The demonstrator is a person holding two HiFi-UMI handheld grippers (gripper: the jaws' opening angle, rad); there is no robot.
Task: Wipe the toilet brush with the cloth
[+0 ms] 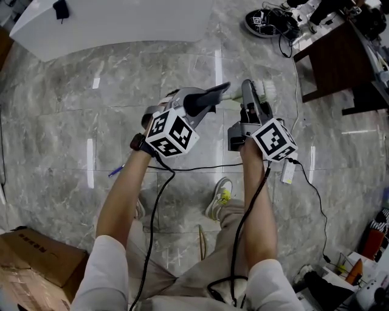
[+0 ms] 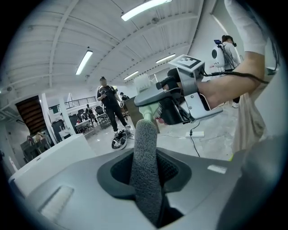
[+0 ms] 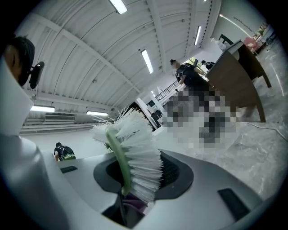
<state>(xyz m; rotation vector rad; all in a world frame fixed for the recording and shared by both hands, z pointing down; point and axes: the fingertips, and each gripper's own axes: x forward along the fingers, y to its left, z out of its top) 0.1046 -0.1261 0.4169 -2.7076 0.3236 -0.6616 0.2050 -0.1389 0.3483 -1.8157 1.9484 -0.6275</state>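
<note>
Grey fuzzy cloth [image 2: 146, 157], folded into a thick strip, stands up out of the left tongs [image 1: 209, 97]. Their jaws are clamped on its lower part, and its upper end rises free. In the left gripper view that free end comes up right against the pale green handle of the toilet brush, but I cannot tell whether the two touch.

The white-bristled toilet brush with the pale green plastic spine [image 3: 137, 161] is held by the right tongs [image 1: 249, 91], whose jaws are closed on it low down. In the right gripper view the bristles fan out to the right of the spine. Something purple sits deep between the jaws, too hidden to identify.

From the head view, both tongs are held out in front of the person, close beside each other above the grey marble floor [image 1: 73, 121]. The left tongs angle toward the right ones, and the brush's white head sticks out at the far right of the right tongs. Each carries its black-and-white marker cube, with black cables trailing back along the forearms.

A white bench [image 1: 109, 18] lies at the far left and a dark brown bench [image 1: 334, 61] loaded with gear at the far right. A brown cardboard box [image 1: 36, 261] sits near left on the floor.
</note>
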